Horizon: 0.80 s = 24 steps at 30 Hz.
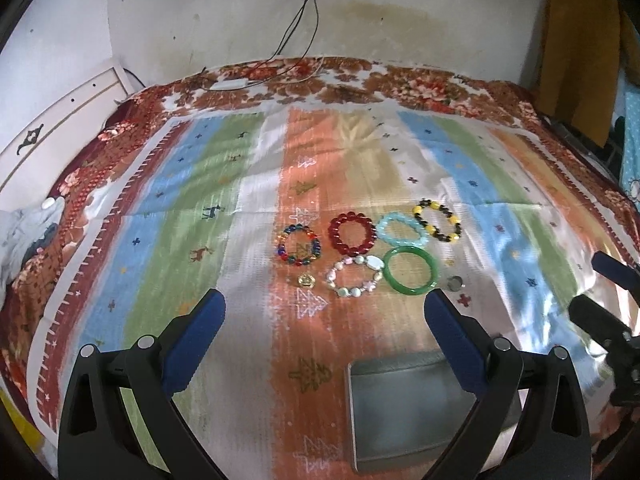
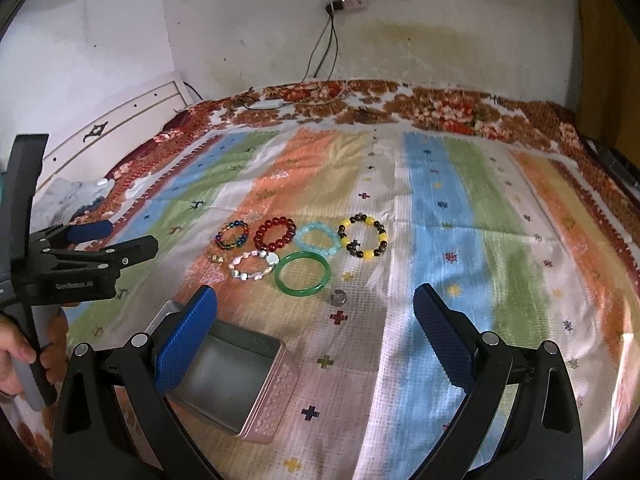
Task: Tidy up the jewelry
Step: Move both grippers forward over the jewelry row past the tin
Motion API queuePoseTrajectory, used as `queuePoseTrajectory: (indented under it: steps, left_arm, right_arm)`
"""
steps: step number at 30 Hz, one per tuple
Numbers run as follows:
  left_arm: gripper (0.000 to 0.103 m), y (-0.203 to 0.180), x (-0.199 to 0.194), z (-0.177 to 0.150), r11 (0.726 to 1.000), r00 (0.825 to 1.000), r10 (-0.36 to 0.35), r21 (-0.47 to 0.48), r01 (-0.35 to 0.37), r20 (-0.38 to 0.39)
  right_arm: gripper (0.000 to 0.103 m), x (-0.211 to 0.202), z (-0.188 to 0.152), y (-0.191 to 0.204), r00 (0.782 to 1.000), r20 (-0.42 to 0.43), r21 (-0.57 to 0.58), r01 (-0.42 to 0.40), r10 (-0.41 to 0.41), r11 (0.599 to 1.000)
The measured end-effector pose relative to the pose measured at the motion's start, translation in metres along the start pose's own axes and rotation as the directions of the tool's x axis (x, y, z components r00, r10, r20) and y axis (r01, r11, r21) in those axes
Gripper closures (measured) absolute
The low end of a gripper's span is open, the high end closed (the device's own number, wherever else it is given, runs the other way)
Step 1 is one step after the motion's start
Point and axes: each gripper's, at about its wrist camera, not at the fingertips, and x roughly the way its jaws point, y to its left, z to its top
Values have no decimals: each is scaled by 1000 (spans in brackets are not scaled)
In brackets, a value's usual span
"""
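six bracelets lie together on a striped cloth (image 2: 440, 208) spread over a bed, in two rows. the far row holds four, from left to right: a multicoloured bead bracelet (image 1: 299, 245), a red bead bracelet (image 1: 352, 231), a pale blue bead bracelet (image 1: 402, 229) and a yellow and black bead bracelet (image 1: 437, 220). the near row holds two: a white stone bracelet (image 1: 355, 276) and, touching its right side, a plain green bangle (image 1: 410, 269), which also overlaps the pale blue one.

two small pieces sit beside them: a gold ring (image 1: 306, 281) just left of the white stone bracelet, and a silver ring (image 1: 454, 282) just right of the bangle.

one open tin box (image 2: 224, 384) with pink patterned sides stands nearer than the jewelry; nothing shows inside it.

the left gripper (image 1: 324, 312) hangs above the cloth, near the jewelry, its two blue pads spread wide and grasping nothing. the right gripper (image 2: 316, 308) is likewise spread wide and released, its left pad over the box's far corner. one power strip (image 2: 352, 2) hangs on the far wall.
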Motion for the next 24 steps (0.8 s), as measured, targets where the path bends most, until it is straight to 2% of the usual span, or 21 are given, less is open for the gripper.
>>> queuePoseTrajectory:
  steps: [12,14,20,24]
  left_arm:
    - [5,14,39,20,999,995,-15,-43,11,-94]
    - [5,18,47,21,996,991,-49,-74,39,-126]
    - [5,31,70,24,988,977,-89,-143,62,-193]
    - [5,37,86,26,988,969,-65,-153,29,-238]
  right_arm:
    - [4,38,15,-11,994,-108,-12,19,-20,1000]
    - [4,43,17,-12,992,-128,-18,16,-18,1000]
    - [4,63,18,-15,979,-204,-13,4,-6,1000]
    - [4,72,19,-17,972,-234,5,-2,4,1000]
